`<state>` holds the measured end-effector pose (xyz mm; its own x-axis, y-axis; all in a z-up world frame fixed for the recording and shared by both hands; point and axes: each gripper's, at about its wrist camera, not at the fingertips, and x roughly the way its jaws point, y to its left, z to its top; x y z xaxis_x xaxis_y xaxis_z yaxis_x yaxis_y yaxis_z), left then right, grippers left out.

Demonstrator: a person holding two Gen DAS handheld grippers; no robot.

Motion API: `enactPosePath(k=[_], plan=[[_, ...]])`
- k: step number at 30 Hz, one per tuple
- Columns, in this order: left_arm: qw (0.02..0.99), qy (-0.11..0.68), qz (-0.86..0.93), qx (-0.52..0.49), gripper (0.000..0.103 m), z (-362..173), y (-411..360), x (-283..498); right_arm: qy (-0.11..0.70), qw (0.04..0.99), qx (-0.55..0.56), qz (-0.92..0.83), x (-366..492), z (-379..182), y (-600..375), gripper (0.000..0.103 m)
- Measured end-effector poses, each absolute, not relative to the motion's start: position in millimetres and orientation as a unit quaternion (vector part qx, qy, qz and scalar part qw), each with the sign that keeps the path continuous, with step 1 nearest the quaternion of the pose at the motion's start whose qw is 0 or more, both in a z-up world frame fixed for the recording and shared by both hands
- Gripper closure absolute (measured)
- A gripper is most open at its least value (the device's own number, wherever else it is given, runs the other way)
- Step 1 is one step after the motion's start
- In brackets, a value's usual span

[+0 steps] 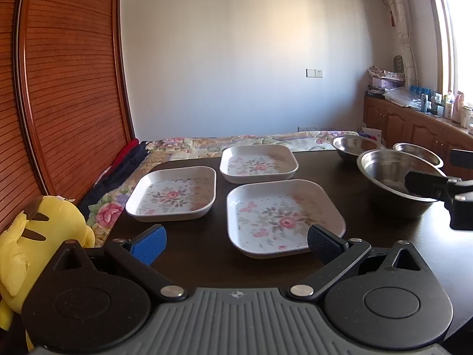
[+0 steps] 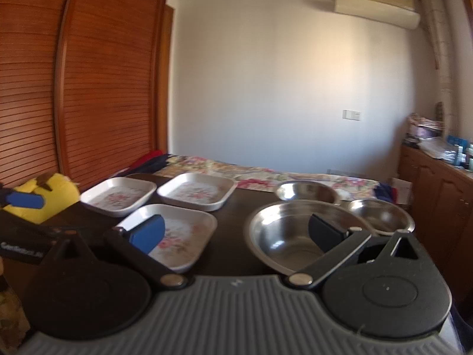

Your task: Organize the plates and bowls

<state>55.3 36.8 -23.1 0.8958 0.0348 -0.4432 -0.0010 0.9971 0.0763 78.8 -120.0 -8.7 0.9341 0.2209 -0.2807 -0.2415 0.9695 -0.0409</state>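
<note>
Three white square plates with flower prints lie on the dark table (image 1: pixel 192 254): a left plate (image 1: pixel 173 195), a far plate (image 1: pixel 258 162) and a near plate (image 1: pixel 283 216). To their right are three steel bowls: a large bowl (image 1: pixel 396 177), a far bowl (image 1: pixel 354 145) and a small bowl (image 1: pixel 419 151). My left gripper (image 1: pixel 236 244) is open and empty, just in front of the near plate. My right gripper (image 2: pixel 236 233) is open and empty too. Its black finger hangs over the large bowl (image 2: pixel 283 236) and its blue one over the near plate (image 2: pixel 183 230).
A yellow plush toy (image 1: pixel 38 236) sits off the table's left edge, beside a louvred wooden wardrobe (image 1: pixel 68 88). A flowered bedspread (image 1: pixel 236 142) lies behind the table. A wooden cabinet (image 1: pixel 414 124) with bottles lines the right wall.
</note>
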Motion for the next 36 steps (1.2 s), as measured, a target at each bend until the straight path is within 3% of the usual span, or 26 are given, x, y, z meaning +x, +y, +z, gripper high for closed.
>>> enactPosePath(k=[9,11,16,23,28,36], plan=[[0.969,0.246,0.009,0.036,0.000,-32.2,57.1,82.9,0.157,0.975,-0.058,0.149,102.1,-14.4,-97.4,0.002],[0.967,0.252,0.008,0.034,0.002,-35.9,61.3,87.5,0.163,0.973,-0.058,0.153,107.9,-16.2,-94.0,0.013],[0.963,0.268,-0.004,0.027,0.008,-44.6,71.4,101.9,0.184,0.968,-0.056,0.163,120.4,-25.0,-84.4,0.016],[0.960,0.279,-0.030,0.012,0.017,-50.4,78.3,118.4,0.216,0.958,-0.053,0.178,132.2,-38.9,-73.4,0.032],[0.958,0.282,-0.057,0.008,0.036,-53.4,76.8,130.4,0.234,0.956,-0.047,0.172,138.7,-45.3,-72.6,0.041],[0.954,0.289,-0.075,0.012,0.053,-58.0,74.9,151.6,0.252,0.954,-0.044,0.157,148.1,-53.5,-68.2,0.051]])
